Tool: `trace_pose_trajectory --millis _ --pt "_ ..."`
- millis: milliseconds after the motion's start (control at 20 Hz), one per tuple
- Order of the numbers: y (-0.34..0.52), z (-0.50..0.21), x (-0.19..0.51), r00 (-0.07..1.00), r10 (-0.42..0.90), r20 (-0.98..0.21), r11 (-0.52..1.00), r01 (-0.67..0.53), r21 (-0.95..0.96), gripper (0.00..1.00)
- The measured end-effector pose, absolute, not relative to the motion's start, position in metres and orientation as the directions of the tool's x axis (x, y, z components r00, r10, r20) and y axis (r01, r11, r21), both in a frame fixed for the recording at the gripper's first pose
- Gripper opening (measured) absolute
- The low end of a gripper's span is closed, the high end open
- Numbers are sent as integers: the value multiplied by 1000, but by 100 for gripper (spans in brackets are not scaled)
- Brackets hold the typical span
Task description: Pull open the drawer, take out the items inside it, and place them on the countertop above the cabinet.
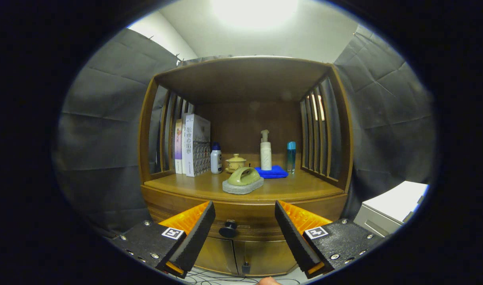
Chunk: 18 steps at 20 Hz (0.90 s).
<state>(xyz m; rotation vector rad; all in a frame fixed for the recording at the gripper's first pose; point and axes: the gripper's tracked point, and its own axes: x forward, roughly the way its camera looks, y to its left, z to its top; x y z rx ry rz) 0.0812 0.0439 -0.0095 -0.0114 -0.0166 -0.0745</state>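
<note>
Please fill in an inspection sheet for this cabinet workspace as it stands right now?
Surface: wooden countertop, bare at front right.
Job's things: drawer shut, dark knob just ahead, between the fingers.
Clutter: green-handled scrubber at front; behind it books, white bottle, lidded cup, pump bottle on blue cloth, teal bottle.
Gripper: open, holding nothing.
Cables: wires on floor below cabinet.
Surroundings: black cloth walls, white box beside cabinet.

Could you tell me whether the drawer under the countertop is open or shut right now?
Shut: the drawer front sits flush with the cabinet, its knob untouched between the open gripper fingers.
</note>
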Motion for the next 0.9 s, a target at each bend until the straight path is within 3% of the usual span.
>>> trace_pose_trajectory --millis 900 --pt "12 5 41 996 -84 5 996 84 -2 95"
